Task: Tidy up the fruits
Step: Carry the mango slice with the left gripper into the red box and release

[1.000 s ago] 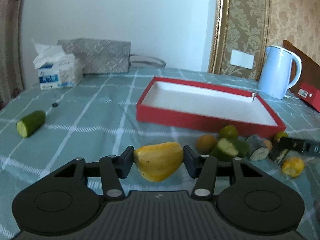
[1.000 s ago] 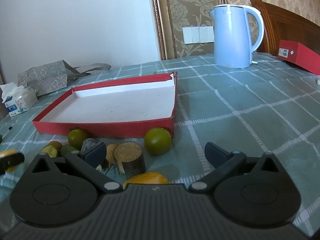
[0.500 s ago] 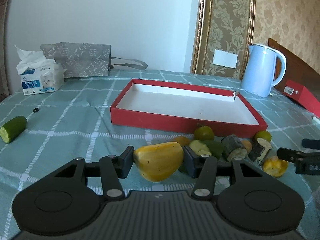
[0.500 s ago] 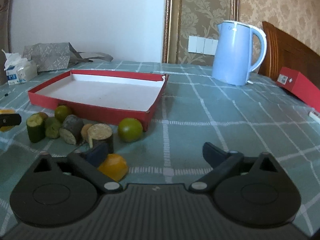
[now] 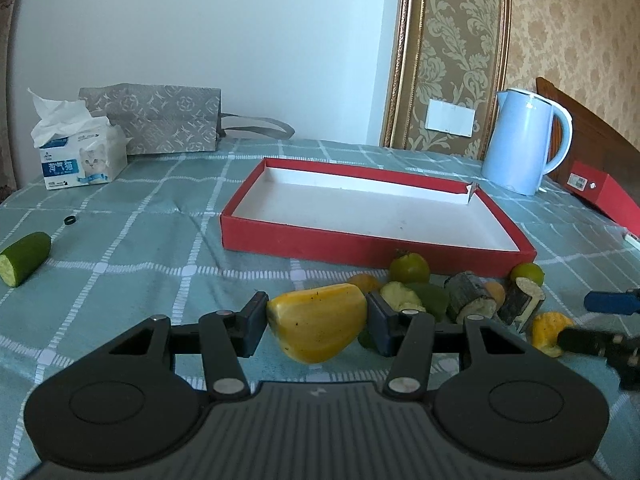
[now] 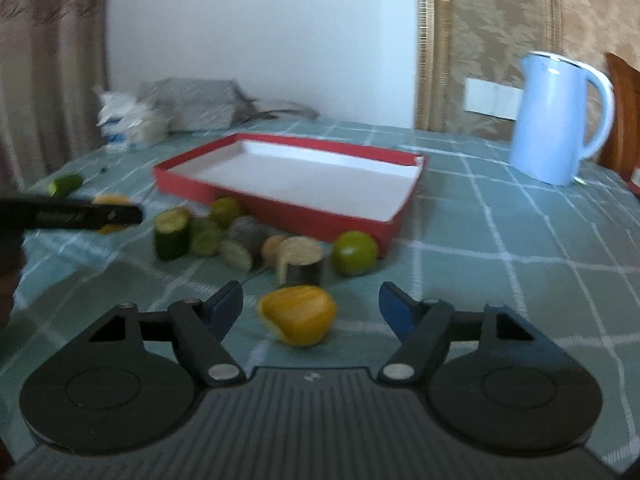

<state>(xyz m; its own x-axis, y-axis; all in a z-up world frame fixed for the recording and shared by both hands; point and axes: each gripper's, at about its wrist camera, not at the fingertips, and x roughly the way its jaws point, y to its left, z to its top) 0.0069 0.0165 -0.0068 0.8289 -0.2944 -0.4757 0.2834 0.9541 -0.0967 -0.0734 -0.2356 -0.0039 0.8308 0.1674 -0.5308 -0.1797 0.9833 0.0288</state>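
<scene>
My left gripper pinches a yellow fruit wedge low in frame, short of the red tray; my right gripper, jaws just narrowing, straddles an orange piece untouched; next, clamp it, then carry both over the rim.

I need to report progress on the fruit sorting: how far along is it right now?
Nothing is done yet: the shallow red cardboard tray is empty. In hand: the left gripper is clamped on a yellow fruit wedge; the right gripper, its jaws just closing, brackets a small yellow fruit piece without touching it. Left: the pile of green and brown pieces before the tray, and a stray cucumber chunk.
</scene>
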